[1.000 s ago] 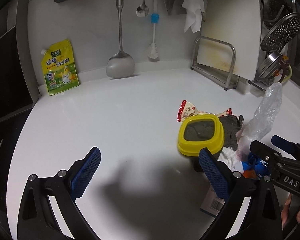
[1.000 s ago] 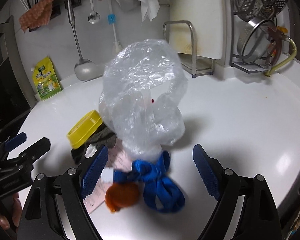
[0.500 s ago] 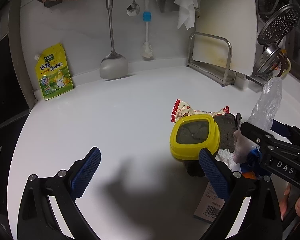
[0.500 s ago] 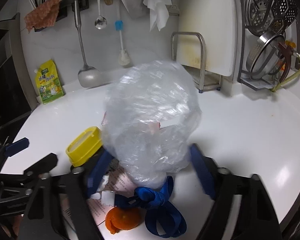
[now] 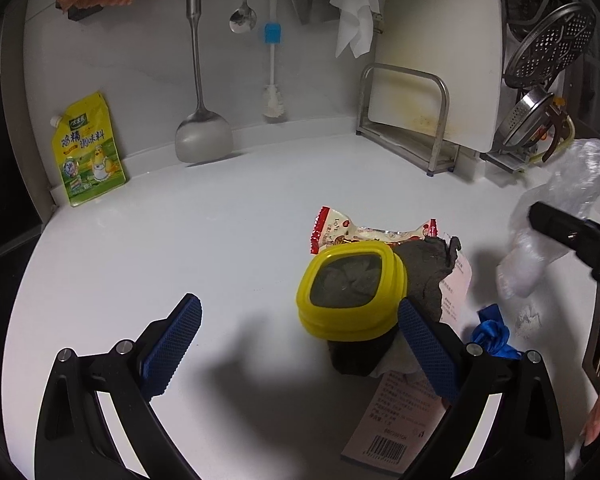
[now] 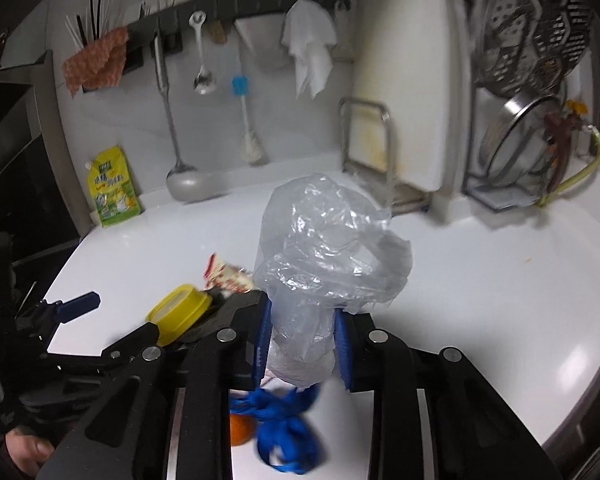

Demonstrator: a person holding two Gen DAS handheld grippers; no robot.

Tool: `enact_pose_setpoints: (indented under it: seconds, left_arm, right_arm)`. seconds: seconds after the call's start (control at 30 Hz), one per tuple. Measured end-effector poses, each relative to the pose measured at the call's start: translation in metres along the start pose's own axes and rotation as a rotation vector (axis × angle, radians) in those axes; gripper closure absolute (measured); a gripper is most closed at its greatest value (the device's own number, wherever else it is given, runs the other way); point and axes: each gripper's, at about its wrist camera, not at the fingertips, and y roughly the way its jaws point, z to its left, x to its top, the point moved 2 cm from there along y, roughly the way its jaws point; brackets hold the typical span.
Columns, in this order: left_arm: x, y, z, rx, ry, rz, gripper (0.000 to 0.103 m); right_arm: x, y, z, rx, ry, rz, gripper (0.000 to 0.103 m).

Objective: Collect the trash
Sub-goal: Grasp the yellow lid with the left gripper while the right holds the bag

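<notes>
the right gripper (image 6: pixel 302 346) has its jaws closing on the lower neck of the clear plastic bag (image 6: pixel 328 248), and the blue pads already pinch the film from both sides, so the bag stands upright from the jaws, its long axis rising and billowing away toward the back wall. the rest of the trash lies below and to the left of that grip, near the front edge of the white counter (image 6: pixel 480 280): a yellow-lidded tub (image 5: pixel 350 292) on a grey rag (image 5: pixel 424 276), a red-and-white snack wrapper (image 5: pixel 372 234) just behind it, a printed paper tag (image 5: pixel 396 420) in front, a blue strap (image 6: pixel 284 432) and an orange piece (image 6: pixel 240 430) right under the right jaws. the left gripper (image 5: pixel 300 346) hangs wide open and empty, its right pad just beside the tub, so it looks the nearer one for the tub. the left view shows the tub's lid, the rag and the tag plainly but only the bag's edge; the right view shows the pinch on the bag and the orange piece, which the left view does not show.
</notes>
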Motion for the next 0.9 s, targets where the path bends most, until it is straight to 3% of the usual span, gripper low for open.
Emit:
enact_pose_setpoints:
  seconds: [0.23, 0.37, 0.6, 0.77, 0.83, 0.9]
  left_arm:
    - [0.003, 0.015, -0.002, -0.016, -0.015, 0.041, 0.006]
    - [0.008, 0.021, -0.001, -0.044, -0.021, 0.046, 0.006]
    - [0.009, 0.044, 0.003, -0.147, -0.086, 0.13, 0.005]
    - [0.009, 0.052, -0.001, -0.169, -0.081, 0.141, 0.005]
    - [0.009, 0.051, -0.003, -0.169, -0.062, 0.132, 0.008]
    - [0.01, 0.048, -0.006, -0.179, -0.045, 0.116, 0.016]
  right_arm:
    - [-0.014, -0.006, -0.039, 0.001, 0.086, -0.02, 0.076]
    - [-0.015, -0.01, -0.039, 0.01, 0.076, -0.027, 0.076]
    - [-0.019, -0.005, -0.036, 0.034, 0.071, -0.01, 0.076]
    - [-0.018, -0.007, -0.035, 0.04, 0.068, -0.018, 0.076]
    - [-0.018, -0.006, -0.036, 0.042, 0.072, -0.015, 0.076]
    - [-0.018, -0.006, -0.036, 0.041, 0.072, -0.013, 0.076]
